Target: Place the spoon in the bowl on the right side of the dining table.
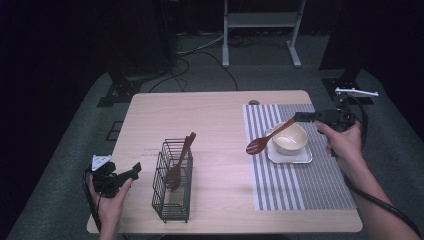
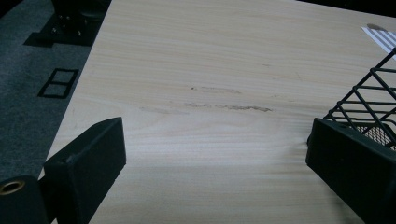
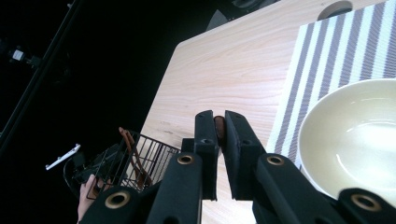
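Right gripper: pinching wooden spoon handle, above bowl.
Left gripper: spread, idle beside basket.
Next: probably spoon to basket.

Light wooden table with black wire basket and striped placemat directly on top.

The high view looks forward and down on the whole counter from above its near edge. The left gripper view rides low behind the left claw, close to the wood, facing across bare counter with the wire basket just beyond its right jaw. The right gripper view sits behind the right claw, rolled sideways, with the bowl close beside it. It shares the basket with both other views, and the striped mat too.
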{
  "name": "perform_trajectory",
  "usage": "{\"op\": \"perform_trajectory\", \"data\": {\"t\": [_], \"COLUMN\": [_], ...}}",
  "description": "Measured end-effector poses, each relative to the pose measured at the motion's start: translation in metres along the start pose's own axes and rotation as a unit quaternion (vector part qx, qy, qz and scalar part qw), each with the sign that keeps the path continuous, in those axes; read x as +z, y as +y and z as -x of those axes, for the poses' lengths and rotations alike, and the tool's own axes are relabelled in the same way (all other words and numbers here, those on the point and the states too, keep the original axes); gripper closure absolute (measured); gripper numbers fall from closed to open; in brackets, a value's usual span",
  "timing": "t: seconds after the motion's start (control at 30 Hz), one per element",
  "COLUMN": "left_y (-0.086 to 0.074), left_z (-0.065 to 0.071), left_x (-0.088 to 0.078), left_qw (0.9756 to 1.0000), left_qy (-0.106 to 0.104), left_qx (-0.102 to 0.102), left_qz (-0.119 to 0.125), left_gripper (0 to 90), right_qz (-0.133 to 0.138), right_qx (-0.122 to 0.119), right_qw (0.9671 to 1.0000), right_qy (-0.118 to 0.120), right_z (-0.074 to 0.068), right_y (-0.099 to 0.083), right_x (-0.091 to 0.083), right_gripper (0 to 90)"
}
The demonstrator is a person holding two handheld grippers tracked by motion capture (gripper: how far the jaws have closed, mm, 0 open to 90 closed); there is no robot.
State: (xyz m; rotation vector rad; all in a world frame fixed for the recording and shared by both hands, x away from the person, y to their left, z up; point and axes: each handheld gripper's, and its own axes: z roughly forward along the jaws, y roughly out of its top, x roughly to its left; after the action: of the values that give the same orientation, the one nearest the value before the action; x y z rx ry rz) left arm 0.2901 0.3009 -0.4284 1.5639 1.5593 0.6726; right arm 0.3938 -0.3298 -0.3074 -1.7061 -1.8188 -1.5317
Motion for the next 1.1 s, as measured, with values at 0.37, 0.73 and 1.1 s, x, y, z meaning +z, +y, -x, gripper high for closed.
{"op": "perform_trajectory", "data": {"t": [0.37, 0.73, 1.1], "left_y": [0.0, 0.0, 0.0], "left_z": [0.0, 0.0, 0.0], "left_x": [0.0, 0.0, 0.001], "left_qw": [1.0, 1.0, 1.0], "left_qy": [0.0, 0.0, 0.001], "left_qx": [0.0, 0.001, 0.001], "left_qz": [0.001, 0.0, 0.0], "left_gripper": [3.9, 3.9, 3.9], "right_qz": [0.015, 0.033, 0.051], "right_qx": [0.011, 0.026, 0.041], "right_qw": [0.9997, 0.9987, 0.9969], "right_qy": [-0.014, -0.03, -0.045], "right_z": [0.011, 0.026, 0.038], "right_y": [0.002, 0.003, 0.005], "right_x": [-0.01, -0.02, -0.033], "right_gripper": [83.5, 83.4, 83.4]}}
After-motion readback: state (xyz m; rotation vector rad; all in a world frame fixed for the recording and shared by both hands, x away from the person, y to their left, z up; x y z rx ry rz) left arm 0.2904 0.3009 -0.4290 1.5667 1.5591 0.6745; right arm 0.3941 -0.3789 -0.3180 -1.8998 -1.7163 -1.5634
